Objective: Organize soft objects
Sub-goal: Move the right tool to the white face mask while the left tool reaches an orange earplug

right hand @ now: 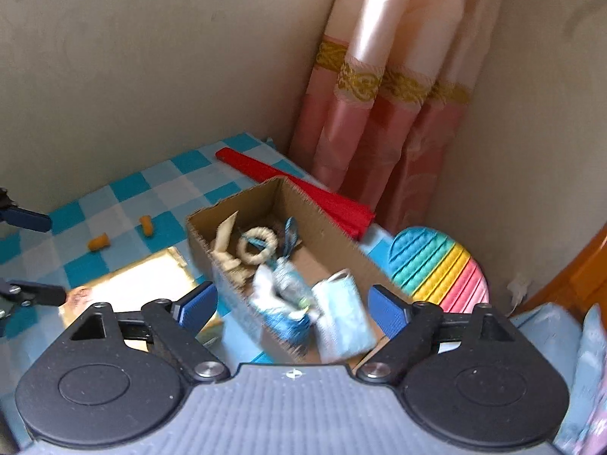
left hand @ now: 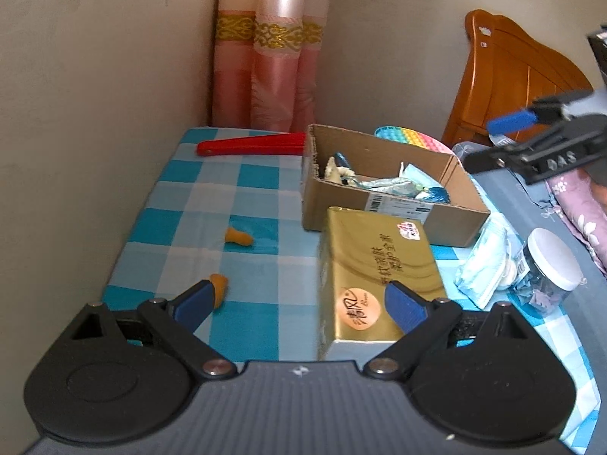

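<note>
Nearest the left wrist lens: left gripper (left hand: 297,303), blue-padded jaws spread wide, gripping nothing, poised low over the blue-and-white checked tablecloth (left hand: 182,204). Left pad tip just beside, perhaps brushing, a small orange foam earplug (left hand: 219,289); cannot tell if contact is made. Second orange earplug (left hand: 238,236) farther along the cloth, well clear of the glossy gold rectangular box (left hand: 379,269) lying under the right pad. Likely step: picking up the near earplug for the open brown cardboard box (left hand: 383,185), already holding pale blue face masks and cream woven pieces. To do it well: shift left so the earplug sits centred between the pads, come down level with the cloth, close gently since foam squashes and may pop out sideways, avoid snagging fabric. Right gripper (right hand: 294,309) above the cardboard box, likewise wide apart and holding nothing, with a folded pale blue face mask (right hand: 343,314) lying below between its pads.
</note>
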`<state>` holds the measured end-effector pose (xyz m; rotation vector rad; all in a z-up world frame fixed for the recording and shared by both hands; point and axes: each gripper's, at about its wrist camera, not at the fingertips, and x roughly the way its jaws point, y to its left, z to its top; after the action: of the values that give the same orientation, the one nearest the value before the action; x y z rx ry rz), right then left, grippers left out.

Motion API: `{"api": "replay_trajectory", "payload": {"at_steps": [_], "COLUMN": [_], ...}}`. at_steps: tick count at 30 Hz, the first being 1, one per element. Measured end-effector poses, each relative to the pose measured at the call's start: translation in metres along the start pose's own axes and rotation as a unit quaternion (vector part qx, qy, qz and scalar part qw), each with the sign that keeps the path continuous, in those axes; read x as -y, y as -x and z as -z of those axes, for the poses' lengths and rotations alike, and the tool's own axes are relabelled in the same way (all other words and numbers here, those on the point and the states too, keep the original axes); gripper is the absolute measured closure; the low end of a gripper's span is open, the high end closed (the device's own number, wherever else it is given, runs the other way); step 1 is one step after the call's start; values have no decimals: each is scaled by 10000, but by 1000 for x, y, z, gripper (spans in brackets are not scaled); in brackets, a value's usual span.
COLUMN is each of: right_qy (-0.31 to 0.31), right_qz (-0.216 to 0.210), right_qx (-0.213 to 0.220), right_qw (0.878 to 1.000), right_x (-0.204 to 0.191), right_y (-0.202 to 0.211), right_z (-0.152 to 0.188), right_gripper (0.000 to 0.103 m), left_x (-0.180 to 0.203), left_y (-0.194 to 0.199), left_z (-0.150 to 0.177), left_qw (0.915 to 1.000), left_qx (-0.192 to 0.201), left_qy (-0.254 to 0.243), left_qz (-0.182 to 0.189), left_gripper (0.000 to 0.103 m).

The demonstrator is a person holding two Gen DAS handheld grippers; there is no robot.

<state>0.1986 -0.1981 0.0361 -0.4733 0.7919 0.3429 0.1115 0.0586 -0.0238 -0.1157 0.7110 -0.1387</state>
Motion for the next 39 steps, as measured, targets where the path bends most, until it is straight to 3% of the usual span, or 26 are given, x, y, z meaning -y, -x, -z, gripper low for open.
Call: {"api": "replay_trajectory", "payload": {"at_steps": [13, 24, 34, 39], "right_qy": [-921, -1340, -1888, -1953], "right_qz": [-480, -747, -317, 221], "right_qx": [-447, -214, -327, -419], "right_qw": [9936, 9879, 9810, 9796], "right_x": [-25, -57, -70, -74], "right_y": [-11, 30, 61, 63], "right_z": [61, 94, 142, 170], "right_gripper": [13, 8, 8, 8], "left_x": [-4, -2, 10, 18], "left_y": [11, 22, 29, 32], "left_z": [8, 14, 19, 22], "left_qw": [10000, 10000, 9996, 9992], "left_qx": [5, 28, 45, 37], "left_qy": [34, 23, -157, -261], "left_qz": [12, 41, 211, 296], "left_gripper": [7, 7, 7, 7]}}
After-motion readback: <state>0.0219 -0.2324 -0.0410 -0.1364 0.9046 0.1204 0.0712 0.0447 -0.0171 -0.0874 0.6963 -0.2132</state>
